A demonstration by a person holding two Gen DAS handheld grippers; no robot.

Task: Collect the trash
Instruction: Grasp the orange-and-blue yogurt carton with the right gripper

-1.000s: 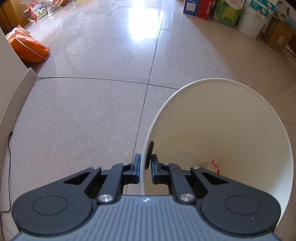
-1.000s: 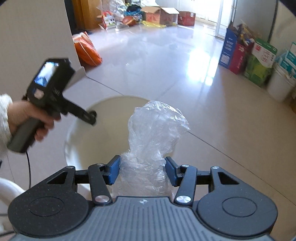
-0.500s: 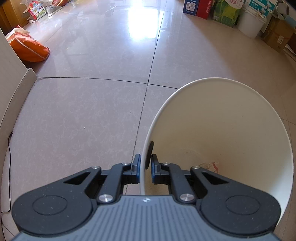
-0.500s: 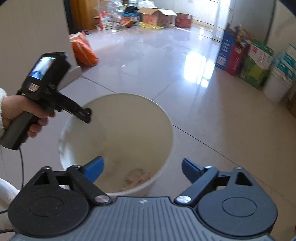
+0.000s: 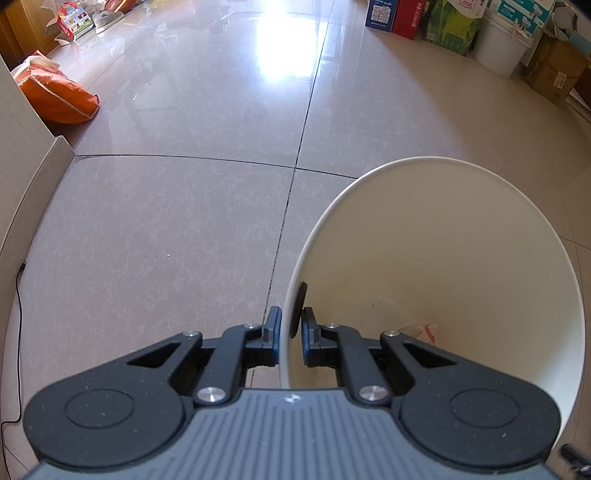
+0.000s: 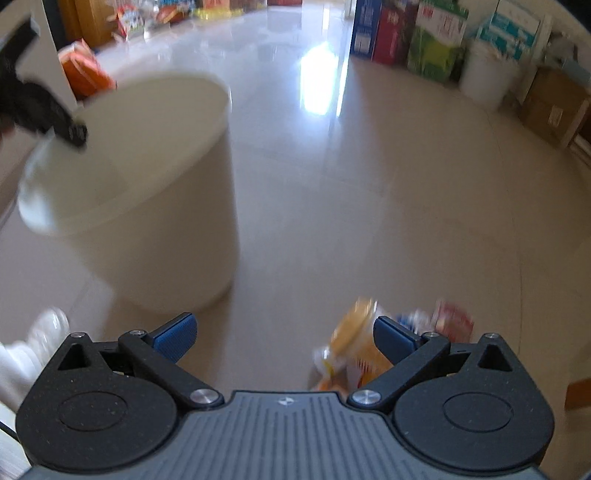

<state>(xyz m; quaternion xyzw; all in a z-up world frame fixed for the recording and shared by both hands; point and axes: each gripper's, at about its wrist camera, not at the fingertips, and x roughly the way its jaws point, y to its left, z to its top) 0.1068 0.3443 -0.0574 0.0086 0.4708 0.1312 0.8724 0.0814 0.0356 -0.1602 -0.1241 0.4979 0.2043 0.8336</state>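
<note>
A cream plastic bin (image 5: 461, 240) stands on the tiled floor, and my left gripper (image 5: 291, 328) is shut on its near rim, one finger outside and one inside. A printed wrapper (image 5: 417, 330) lies at the bottom of the bin. In the right wrist view the same bin (image 6: 177, 236) stands to the left, with the left gripper (image 6: 75, 134) clamped on its rim. My right gripper (image 6: 282, 338) is open and holds nothing, low over the floor. An orange and yellow snack wrapper (image 6: 351, 350) lies just inside its right finger, with a red and blue wrapper (image 6: 450, 319) beyond it; both are blurred.
An orange bag (image 5: 55, 96) lies by a white wall panel (image 5: 22, 140) at the left. Cartons (image 5: 450, 22), a white bucket (image 5: 500, 48) and cardboard boxes (image 5: 554, 70) line the far right wall. A black cable (image 5: 16, 332) runs along the left floor edge.
My right gripper let the clear plastic bag go over the bin, opened wide, then swung right and down towards the wrappers on the floor. The left gripper kept its hold on the rim.
</note>
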